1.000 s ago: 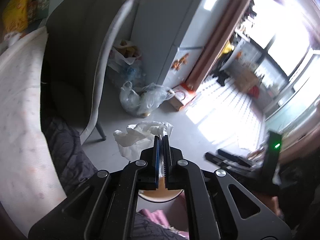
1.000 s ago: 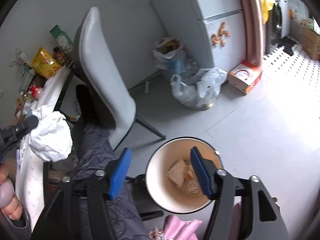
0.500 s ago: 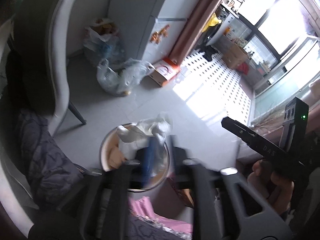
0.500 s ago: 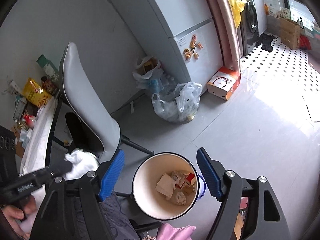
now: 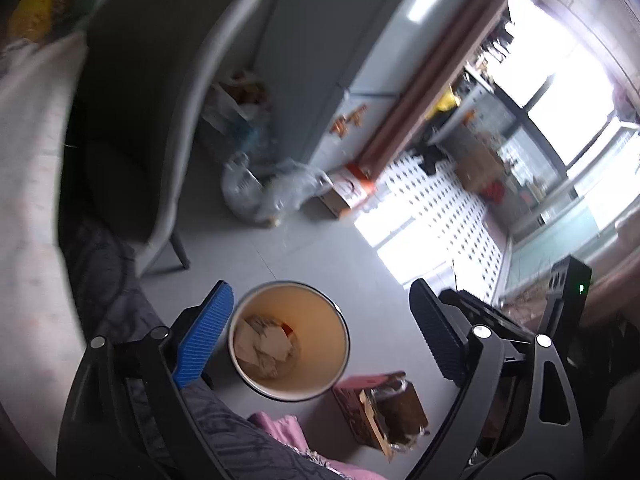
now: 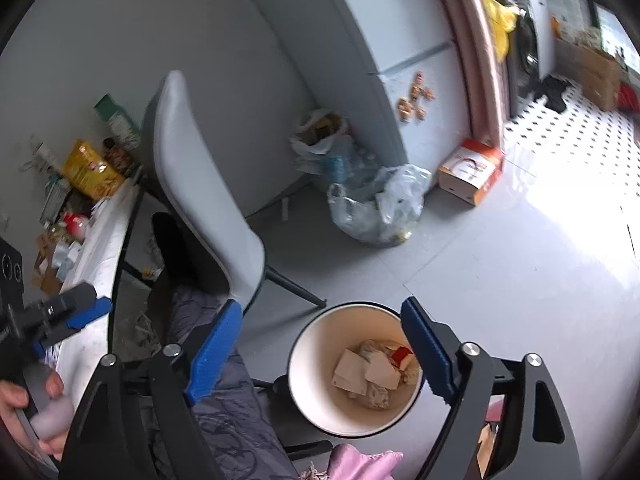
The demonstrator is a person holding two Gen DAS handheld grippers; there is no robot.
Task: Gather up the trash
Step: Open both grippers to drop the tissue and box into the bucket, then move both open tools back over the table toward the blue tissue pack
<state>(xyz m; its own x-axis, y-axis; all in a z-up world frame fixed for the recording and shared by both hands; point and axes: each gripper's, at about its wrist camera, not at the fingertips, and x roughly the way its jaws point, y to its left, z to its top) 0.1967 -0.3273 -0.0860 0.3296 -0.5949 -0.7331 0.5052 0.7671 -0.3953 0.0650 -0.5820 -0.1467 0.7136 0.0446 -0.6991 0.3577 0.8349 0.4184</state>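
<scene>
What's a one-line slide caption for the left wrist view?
Left gripper open and empty above the trash bin holding crumpled paper, grey chair behind.

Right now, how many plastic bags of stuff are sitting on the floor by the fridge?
2: a clear crumpled plastic bag out on the grey floor, and a white plastic bag behind it against the wall. Others may be hidden behind them.

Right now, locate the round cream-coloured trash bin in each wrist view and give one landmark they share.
Left wrist: the round cream-coloured trash bin sits low, left of centre, between the open fingers.
Right wrist: the bin sits low, right of centre.
Shared landmark: the orange-and-white cardboard box by the fridge.
</scene>
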